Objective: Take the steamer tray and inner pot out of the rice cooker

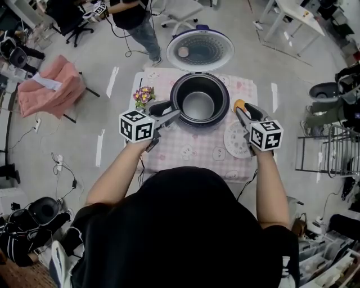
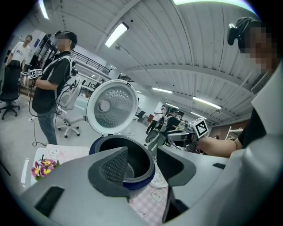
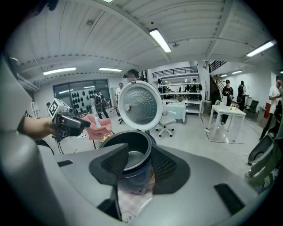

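The rice cooker point(image 1: 199, 121) stands at the back of the table with its lid point(image 1: 199, 50) tipped up. The dark inner pot point(image 1: 198, 105) sits inside it, also seen in the right gripper view as the inner pot point(image 3: 130, 152). A white perforated steamer tray point(image 1: 235, 140) lies flat on the cloth to the cooker's right. My left gripper point(image 1: 173, 109) hovers at the cooker's left rim, open, with nothing between the jaws of the left gripper point(image 2: 142, 154). My right gripper point(image 1: 243, 112) is held above the tray beside the cooker's right side; the right gripper point(image 3: 139, 152) is open and empty.
The small table carries a pink checked cloth point(image 1: 185, 152). A little pot of flowers point(image 1: 144, 95) stands at its back left corner. A small orange thing point(image 1: 239, 104) lies by the cooker's right side. A person point(image 1: 135, 17) stands behind, and a pink-draped chair point(image 1: 48, 84) sits at far left.
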`<state>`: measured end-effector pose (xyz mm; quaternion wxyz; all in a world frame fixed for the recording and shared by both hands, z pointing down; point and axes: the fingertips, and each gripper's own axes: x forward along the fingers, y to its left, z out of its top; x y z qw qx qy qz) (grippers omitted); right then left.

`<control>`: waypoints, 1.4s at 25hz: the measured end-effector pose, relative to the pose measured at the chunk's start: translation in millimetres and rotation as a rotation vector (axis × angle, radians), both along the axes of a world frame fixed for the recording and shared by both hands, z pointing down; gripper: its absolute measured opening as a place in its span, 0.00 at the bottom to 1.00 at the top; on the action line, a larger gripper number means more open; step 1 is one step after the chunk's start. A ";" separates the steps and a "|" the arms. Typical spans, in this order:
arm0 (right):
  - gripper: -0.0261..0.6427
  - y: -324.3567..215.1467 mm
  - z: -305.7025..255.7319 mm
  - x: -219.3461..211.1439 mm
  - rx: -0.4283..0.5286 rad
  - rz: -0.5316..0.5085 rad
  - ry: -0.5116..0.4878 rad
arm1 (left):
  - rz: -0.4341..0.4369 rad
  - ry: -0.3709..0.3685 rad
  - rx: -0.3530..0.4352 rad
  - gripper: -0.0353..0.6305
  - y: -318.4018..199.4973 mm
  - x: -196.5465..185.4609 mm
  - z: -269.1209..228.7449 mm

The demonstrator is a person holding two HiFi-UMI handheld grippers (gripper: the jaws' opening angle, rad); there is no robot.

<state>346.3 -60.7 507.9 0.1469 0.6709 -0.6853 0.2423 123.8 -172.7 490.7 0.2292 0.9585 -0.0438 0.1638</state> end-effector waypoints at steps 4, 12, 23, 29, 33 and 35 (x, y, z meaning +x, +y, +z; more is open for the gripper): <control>0.29 -9.4 16.2 -5.0 -0.027 -0.013 -0.027 | -0.011 -0.041 0.014 0.39 -8.2 0.8 15.7; 0.29 -33.4 49.0 -13.7 -0.086 -0.024 -0.070 | -0.043 -0.140 0.065 0.38 -31.3 2.6 54.0; 0.29 -62.9 98.2 -3.7 -0.175 -0.006 -0.124 | -0.066 -0.213 0.059 0.38 -60.9 22.0 91.3; 0.29 -74.8 115.4 -5.8 -0.213 -0.008 -0.136 | -0.059 -0.249 0.080 0.38 -71.6 31.9 103.4; 0.29 -79.1 121.0 -3.4 -0.222 0.001 -0.124 | -0.057 -0.276 0.104 0.38 -78.9 37.5 113.8; 0.29 -81.1 122.5 -2.9 -0.220 0.007 -0.117 | -0.056 -0.289 0.106 0.38 -79.9 39.1 118.5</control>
